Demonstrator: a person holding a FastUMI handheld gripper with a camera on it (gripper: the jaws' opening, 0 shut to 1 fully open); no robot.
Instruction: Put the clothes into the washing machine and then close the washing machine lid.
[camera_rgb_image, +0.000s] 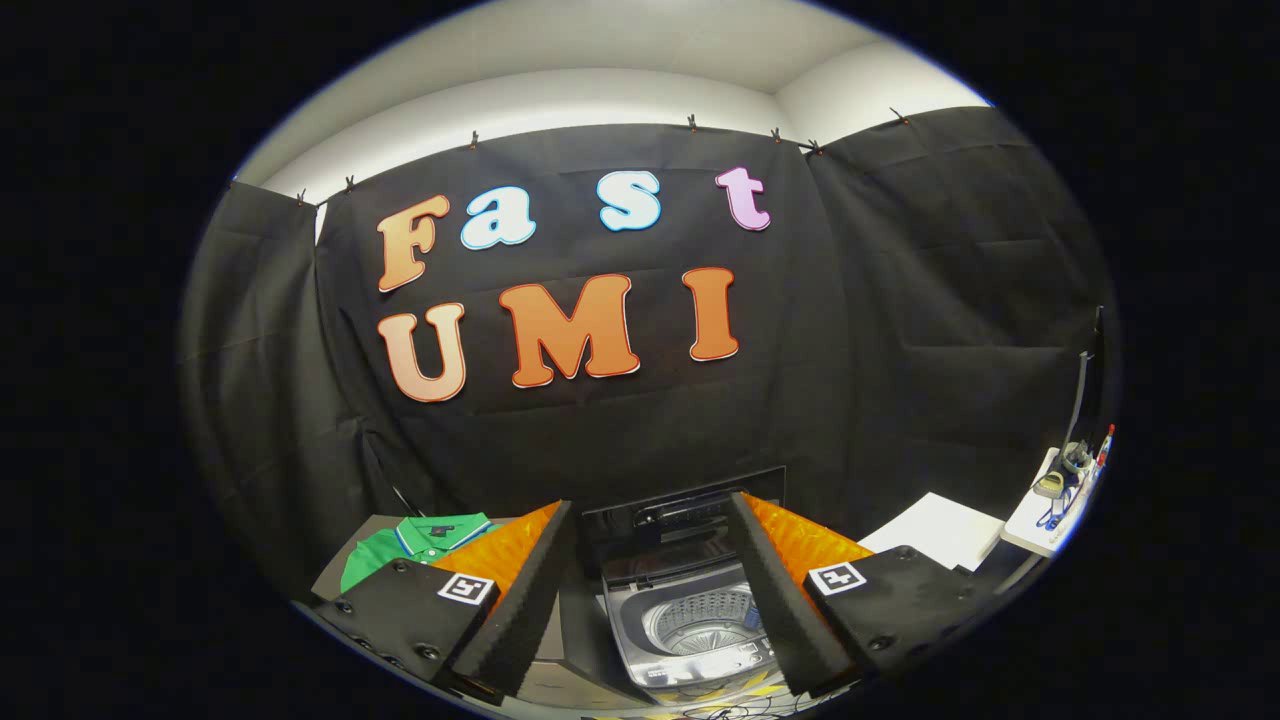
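Note:
A small top-loading washing machine (690, 630) stands just ahead of my fingers and below them, seen through the gap between them. Its lid (685, 515) is raised upright at the back, and the steel drum (705, 620) inside looks empty. A folded green shirt (415, 545) with a striped collar lies on a surface to the left of the machine, beyond my left finger. My gripper (650, 590) is open, its fingers (520, 600) spread wide with nothing between them.
A white board or sheet (935, 530) lies to the right of the machine. Farther right, a white shelf (1055, 510) carries small tools and a pen. Black cloth walls close off the back and both sides.

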